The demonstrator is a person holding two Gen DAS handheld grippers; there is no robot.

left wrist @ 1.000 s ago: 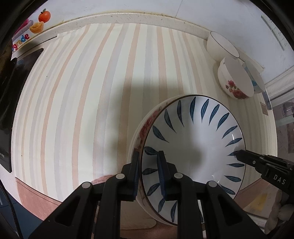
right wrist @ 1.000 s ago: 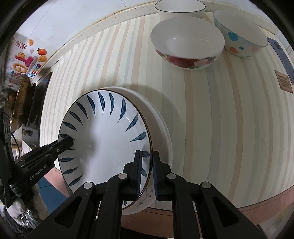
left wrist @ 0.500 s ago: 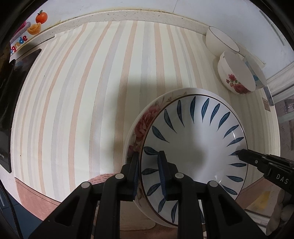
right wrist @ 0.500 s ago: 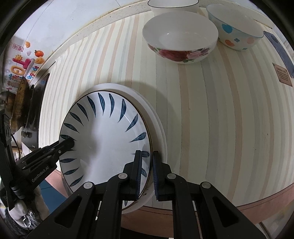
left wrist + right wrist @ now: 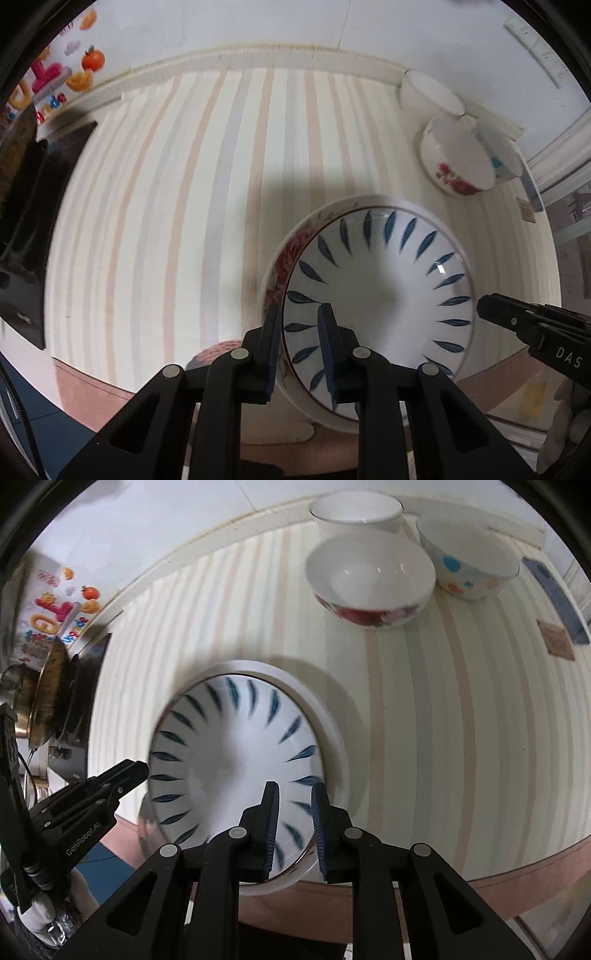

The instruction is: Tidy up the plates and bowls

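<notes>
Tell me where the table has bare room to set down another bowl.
Bare striped tabletop lies between the stacked plates and the black appliance. Another strip lies right of the stack. The far corner is crowded with three bowls.

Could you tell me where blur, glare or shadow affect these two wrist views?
Left wrist view: left-edge stickers smeared, a shadow on the striped tablecloth. Right wrist view: the blue-leaf white plate is motion-blurred, and the red-flowered white bowl carries small glare spots.

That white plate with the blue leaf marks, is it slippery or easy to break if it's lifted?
The white plate with blue leaf marks looks glazed and shiny, so probably slippery. It seems rigid ceramic, likely chipping if dropped. Resting on the larger flower-patterned plate, it may slide when pushed.
</notes>
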